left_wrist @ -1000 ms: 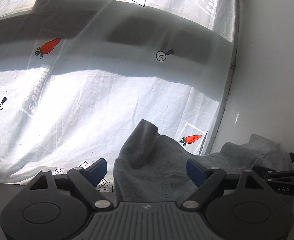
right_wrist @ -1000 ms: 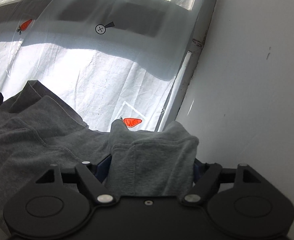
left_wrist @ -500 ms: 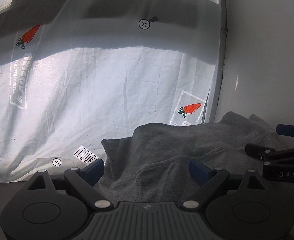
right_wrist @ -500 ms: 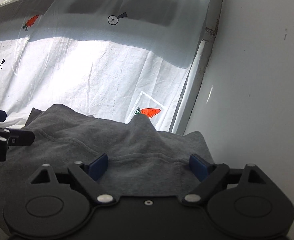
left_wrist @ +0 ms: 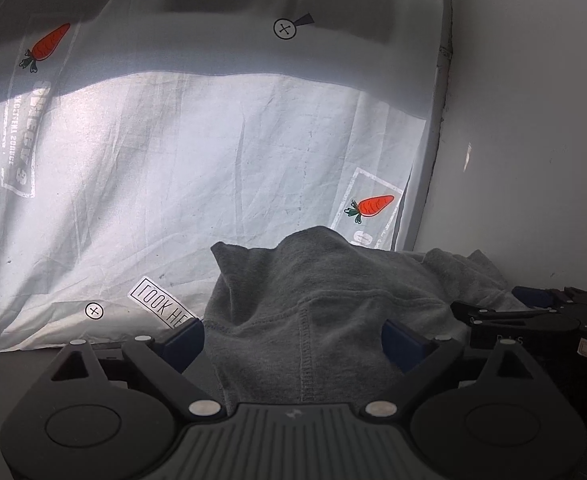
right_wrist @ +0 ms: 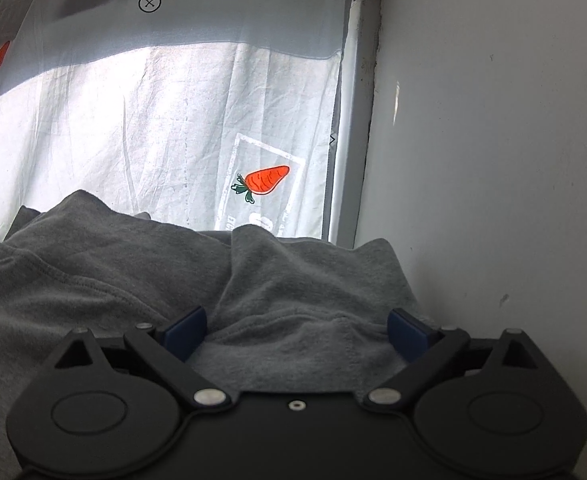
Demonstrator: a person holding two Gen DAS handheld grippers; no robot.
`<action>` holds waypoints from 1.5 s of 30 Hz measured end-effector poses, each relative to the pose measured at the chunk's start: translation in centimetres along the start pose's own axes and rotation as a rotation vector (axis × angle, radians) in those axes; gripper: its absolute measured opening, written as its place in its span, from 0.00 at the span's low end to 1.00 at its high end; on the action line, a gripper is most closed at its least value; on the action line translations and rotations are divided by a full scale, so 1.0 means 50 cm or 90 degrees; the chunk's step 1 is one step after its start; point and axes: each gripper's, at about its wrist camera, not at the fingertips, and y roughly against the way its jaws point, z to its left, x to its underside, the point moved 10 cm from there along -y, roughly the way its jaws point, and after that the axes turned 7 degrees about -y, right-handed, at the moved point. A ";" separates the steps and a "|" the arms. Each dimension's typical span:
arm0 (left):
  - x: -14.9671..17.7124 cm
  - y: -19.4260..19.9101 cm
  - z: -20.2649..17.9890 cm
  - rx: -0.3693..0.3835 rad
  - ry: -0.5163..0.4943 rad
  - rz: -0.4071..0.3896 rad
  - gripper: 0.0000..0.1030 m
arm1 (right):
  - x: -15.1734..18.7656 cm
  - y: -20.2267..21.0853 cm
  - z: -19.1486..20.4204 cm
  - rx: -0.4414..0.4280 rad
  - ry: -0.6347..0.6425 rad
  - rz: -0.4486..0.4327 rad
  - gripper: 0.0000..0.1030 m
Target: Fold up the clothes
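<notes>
Along the bottom of both frames, a crumpled grey cotton garment (left_wrist: 317, 304) is lying on the white carrot-printed sheet (left_wrist: 197, 152); left tongs (left_wrist: 293, 340) are gaping wide, right tongs (right_wrist: 297, 334) are opening, cloth between unpressed.

The right tongs (right_wrist: 297, 334) have let go — opening — and the grey garment (right_wrist: 141, 284) has dropped flat.

grey garment (left_wrist: 317, 292) = soft matt knit, stitched seams; sheet (left_wrist: 197, 152) = thin creased white cotton, printed; wall (right_wrist: 493, 160) = smooth matt paint
</notes>
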 end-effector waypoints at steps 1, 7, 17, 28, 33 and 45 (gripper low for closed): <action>0.000 0.018 0.008 -0.002 0.004 -0.007 0.97 | -0.009 0.015 0.002 0.002 0.006 -0.005 0.95; -0.018 0.167 0.071 -0.060 0.056 -0.074 1.00 | -0.084 0.158 0.019 0.031 0.017 -0.089 0.98; 0.008 0.468 0.121 -0.108 0.156 -0.139 1.00 | -0.082 0.483 0.169 0.015 -0.011 -0.226 1.00; 0.087 0.691 0.156 -0.196 0.060 -0.108 1.00 | 0.069 0.625 0.381 -0.097 -0.056 -0.044 1.00; 0.141 0.774 0.237 -0.197 0.076 -0.074 1.00 | 0.122 0.703 0.508 -0.123 -0.043 -0.002 1.00; 0.307 0.980 0.488 -0.182 0.035 -0.023 1.00 | 0.256 0.867 0.829 -0.103 -0.047 0.039 1.00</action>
